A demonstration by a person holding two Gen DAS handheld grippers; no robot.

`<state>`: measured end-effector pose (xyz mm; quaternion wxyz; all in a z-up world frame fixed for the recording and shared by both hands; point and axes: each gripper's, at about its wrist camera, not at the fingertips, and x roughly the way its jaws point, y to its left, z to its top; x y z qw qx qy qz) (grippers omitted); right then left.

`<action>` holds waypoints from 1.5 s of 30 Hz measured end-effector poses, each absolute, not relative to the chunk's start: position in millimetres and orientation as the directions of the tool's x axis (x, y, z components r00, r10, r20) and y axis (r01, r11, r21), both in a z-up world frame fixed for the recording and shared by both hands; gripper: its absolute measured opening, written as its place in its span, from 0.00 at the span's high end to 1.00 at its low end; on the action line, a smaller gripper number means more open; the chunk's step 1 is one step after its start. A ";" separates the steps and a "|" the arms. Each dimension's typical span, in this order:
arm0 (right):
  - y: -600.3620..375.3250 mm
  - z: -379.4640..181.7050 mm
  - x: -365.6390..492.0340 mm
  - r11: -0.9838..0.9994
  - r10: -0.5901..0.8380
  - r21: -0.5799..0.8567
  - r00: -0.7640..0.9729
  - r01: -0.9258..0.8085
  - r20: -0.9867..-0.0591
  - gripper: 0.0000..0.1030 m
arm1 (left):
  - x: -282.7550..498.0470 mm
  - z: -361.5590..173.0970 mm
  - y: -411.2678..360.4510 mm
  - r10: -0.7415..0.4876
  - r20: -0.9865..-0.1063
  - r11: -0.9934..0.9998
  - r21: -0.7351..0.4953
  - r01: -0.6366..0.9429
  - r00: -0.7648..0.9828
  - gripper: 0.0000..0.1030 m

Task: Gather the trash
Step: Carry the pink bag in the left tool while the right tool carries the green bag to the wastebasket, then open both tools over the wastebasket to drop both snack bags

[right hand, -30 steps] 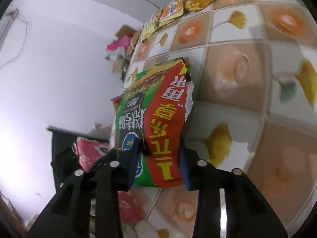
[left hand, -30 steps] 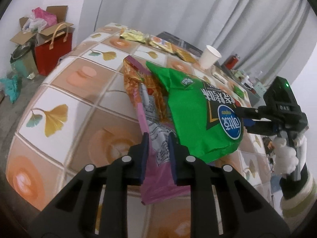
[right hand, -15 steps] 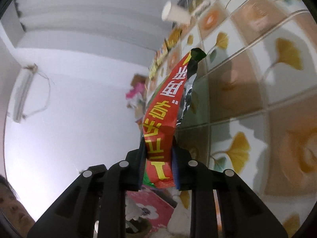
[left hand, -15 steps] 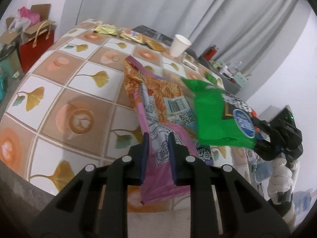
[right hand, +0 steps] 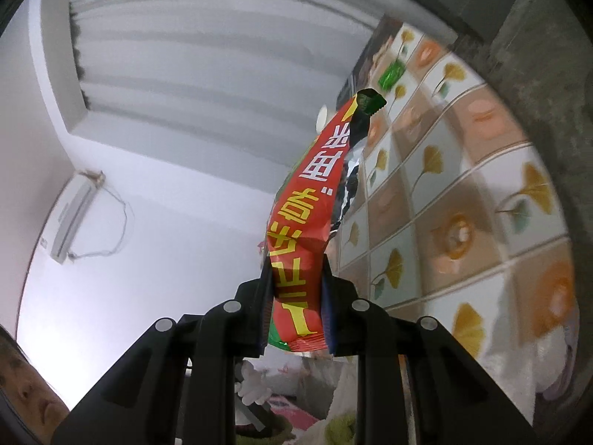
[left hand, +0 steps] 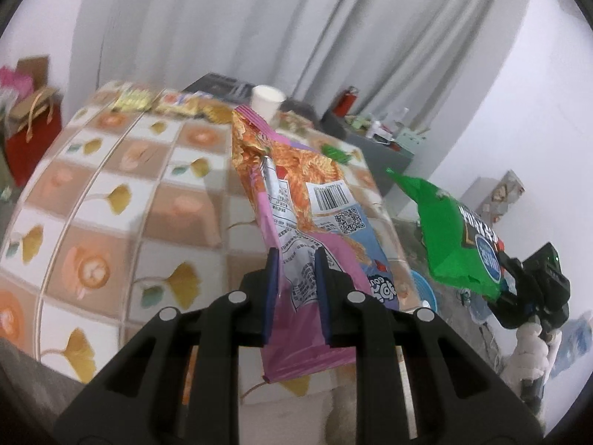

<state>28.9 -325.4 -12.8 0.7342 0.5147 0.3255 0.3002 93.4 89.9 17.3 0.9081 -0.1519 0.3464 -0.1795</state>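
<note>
My left gripper is clamped on the bottom end of a pink and orange snack bag, which stands up off the table in front of me. My right gripper pinches the lower end of a green and red chip bag, held out in the air beside the table's edge. Both bags look light, thin and crinkly, probably empty, so they will flop and twist rather than hold a shape. The foil film is likely slick, so I judge a firm pinch across the flat sealed end safest, not the puffy middle. More wrappers and a paper cup sit at the table's far edge. I cannot see a bin clearly.
</note>
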 end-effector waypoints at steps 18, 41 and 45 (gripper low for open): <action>-551.4 -40.0 -119.4 0.366 0.181 0.905 0.937 0.216 -0.298 0.78 | 140.8 69.6 -125.5 -0.649 -0.528 0.753 -0.344 0.562 0.547 0.83; -632.0 -291.0 73.3 0.343 0.073 0.599 0.616 0.723 -0.785 0.65 | 221.3 -8.8 -294.2 -0.644 -0.684 0.691 -0.328 0.644 0.343 0.83; -636.1 -314.3 59.8 0.316 0.051 0.579 0.595 0.752 -0.802 0.55 | 238.3 -27.3 -321.2 -0.628 -0.720 0.685 -0.333 0.648 0.294 0.83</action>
